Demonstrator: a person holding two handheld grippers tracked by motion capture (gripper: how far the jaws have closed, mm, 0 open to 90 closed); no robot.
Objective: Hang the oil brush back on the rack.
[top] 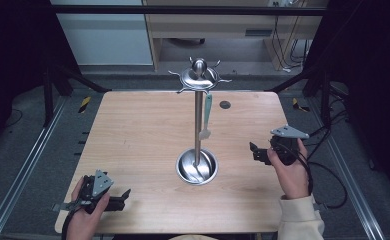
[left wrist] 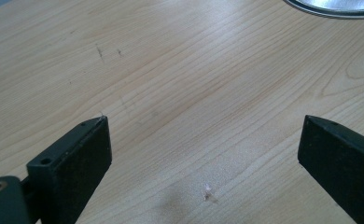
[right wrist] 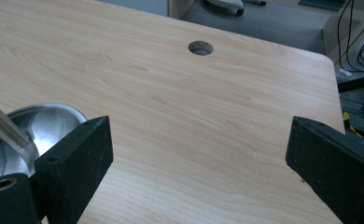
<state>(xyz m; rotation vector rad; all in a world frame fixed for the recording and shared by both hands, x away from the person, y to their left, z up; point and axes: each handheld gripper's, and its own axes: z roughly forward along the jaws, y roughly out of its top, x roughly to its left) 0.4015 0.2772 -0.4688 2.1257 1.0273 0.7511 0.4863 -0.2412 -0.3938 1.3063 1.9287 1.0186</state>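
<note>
- We see a steel utensil stand (top: 198,80) upright at the centre of the wooden table (top: 133,130), a pale utensil (top: 206,117) hanging from its hooked crown above the round base (top: 197,166).
- The left gripper (top: 124,196) lies at the near-left corner, jaws wide apart, holding nothing.
- The right gripper (top: 253,150), right of the base, likewise gapes empty.

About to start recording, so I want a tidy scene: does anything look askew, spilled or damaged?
Nothing stands out. The metal stand is upright in its round base, one pale utensil hangs straight from it, and the table shows no spills.
</note>
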